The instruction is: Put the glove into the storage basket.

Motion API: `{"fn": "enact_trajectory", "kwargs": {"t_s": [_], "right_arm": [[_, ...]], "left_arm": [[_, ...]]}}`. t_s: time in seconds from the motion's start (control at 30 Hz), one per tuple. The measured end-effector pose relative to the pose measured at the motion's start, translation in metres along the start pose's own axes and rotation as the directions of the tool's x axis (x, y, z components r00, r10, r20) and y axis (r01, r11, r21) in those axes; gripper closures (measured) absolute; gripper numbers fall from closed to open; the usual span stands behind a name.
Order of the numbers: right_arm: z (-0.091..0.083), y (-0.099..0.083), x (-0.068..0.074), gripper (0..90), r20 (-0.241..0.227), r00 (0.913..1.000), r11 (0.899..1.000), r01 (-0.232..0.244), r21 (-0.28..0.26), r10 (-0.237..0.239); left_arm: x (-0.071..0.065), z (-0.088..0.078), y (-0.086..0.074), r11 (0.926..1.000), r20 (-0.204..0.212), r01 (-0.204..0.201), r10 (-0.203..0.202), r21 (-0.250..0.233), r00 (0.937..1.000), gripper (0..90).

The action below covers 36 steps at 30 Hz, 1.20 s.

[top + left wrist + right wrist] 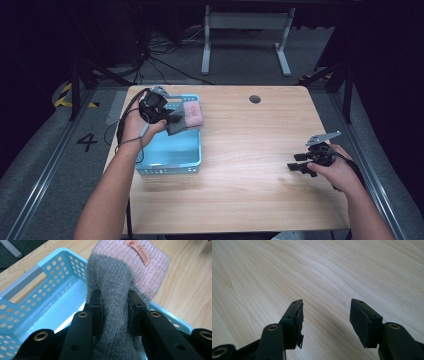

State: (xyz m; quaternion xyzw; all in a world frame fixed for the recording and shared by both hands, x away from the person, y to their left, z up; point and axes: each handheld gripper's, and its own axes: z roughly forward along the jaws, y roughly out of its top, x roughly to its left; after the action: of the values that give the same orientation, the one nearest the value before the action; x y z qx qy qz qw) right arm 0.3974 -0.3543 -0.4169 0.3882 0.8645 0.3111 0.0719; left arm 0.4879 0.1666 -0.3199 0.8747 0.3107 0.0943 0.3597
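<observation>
A grey knitted sock with a pink cuff hangs over the right rim of a light blue perforated basket at the table's left. My left gripper is shut on the sock's grey part. In the left gripper view both pads pinch the grey knit, the pink cuff with its small orange label points away over the wood, and the basket lies below. My right gripper hovers low over the bare table at the right, open. Nothing is between its jaws in the right gripper view.
The wooden table has a round cable hole near its far edge. Beyond the table stand a white desk frame and loose cables on the grey floor. Yellow-black tape and a painted number mark the floor at the left.
</observation>
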Motion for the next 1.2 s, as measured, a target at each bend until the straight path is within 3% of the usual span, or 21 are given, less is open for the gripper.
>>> {"fn": "enact_trajectory", "kwargs": {"t_s": [0.3, 0.6, 0.7, 0.87, 0.97, 1.2], "right_arm": [[0.001, -0.002, 0.001, 45.5, 0.001, 1.0, 1.0, -0.004, 0.002, 0.004], [0.007, 0.0, 0.004, 45.0, -0.01, 0.9999, 1.0, 0.008, 0.005, -0.008], [0.008, 0.0, 0.005, 44.7, -0.013, 0.9998, 1.0, 0.013, 0.009, -0.013], [0.007, 0.0, 0.006, 44.5, -0.013, 0.9998, 1.0, 0.014, 0.001, -0.014], [0.007, 0.0, 0.005, 44.3, -0.012, 0.9998, 1.0, 0.013, 0.001, -0.013], [0.006, -0.001, 0.006, 43.7, -0.014, 0.9998, 1.0, 0.012, -0.003, -0.012]], "left_arm": [[0.025, -0.001, -0.012, 0.9994, -0.04, 0.015, -0.013, 0.033, 0.9991, 70.1], [0.039, 0.016, -0.02, 0.9951, -0.019, 0.024, -0.023, 0.096, 0.9996, 70.1], [0.042, 0.026, -0.024, 0.9928, -0.016, 0.036, -0.035, 0.115, 0.9993, 70.0], [0.04, 0.038, -0.03, 0.9945, 0.005, 0.037, -0.037, 0.098, 0.9993, 69.9], [0.039, 0.051, -0.033, 0.992, 0.007, 0.004, -0.005, 0.126, 1.0, 69.5], [0.041, 0.067, -0.035, 0.9829, 0.014, 0.007, -0.009, 0.184, 0.9999, 69.2]]}}
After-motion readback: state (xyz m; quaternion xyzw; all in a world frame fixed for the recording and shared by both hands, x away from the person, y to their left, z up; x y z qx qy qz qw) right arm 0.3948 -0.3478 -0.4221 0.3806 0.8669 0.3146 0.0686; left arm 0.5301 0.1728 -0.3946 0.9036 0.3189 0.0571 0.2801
